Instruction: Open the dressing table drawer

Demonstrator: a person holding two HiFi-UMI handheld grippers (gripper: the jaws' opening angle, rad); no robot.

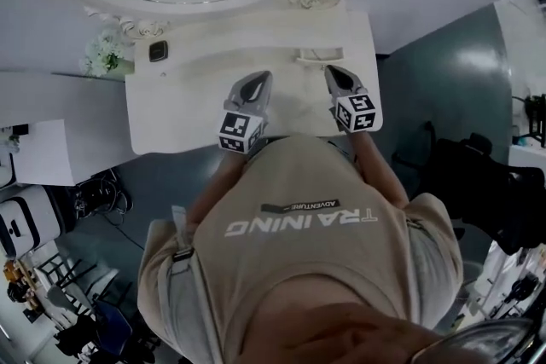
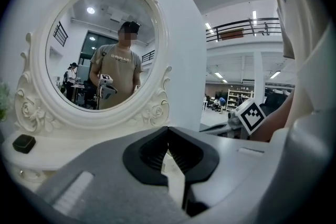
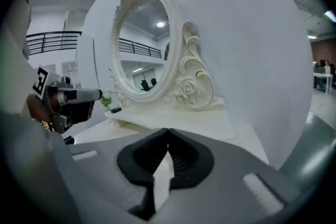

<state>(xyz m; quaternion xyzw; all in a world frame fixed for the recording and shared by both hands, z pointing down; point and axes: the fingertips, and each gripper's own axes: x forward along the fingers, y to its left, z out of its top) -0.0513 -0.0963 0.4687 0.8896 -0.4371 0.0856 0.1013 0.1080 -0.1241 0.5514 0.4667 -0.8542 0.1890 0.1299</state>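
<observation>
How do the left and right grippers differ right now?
The left gripper hangs over the middle of the dressing table; the right gripper is near its right edge. The left gripper faces the mirror squarely; the right gripper sees it from the side. Both are shut and hold nothing.

I see 1 oval mirror in a carved white frame on the far side, with a standing person reflected in its glass. 1 bunch of white flowers with green leaves is far left, under the frame. 1 small black object is just right of the flowers, not touching them, too small to identify. 1 white sheet lies left. Tangled cables are just right of it on the grey floor. 1 dark bulky shape is right, too dim to name. Shelving and 1 balcony railing are far off.
</observation>
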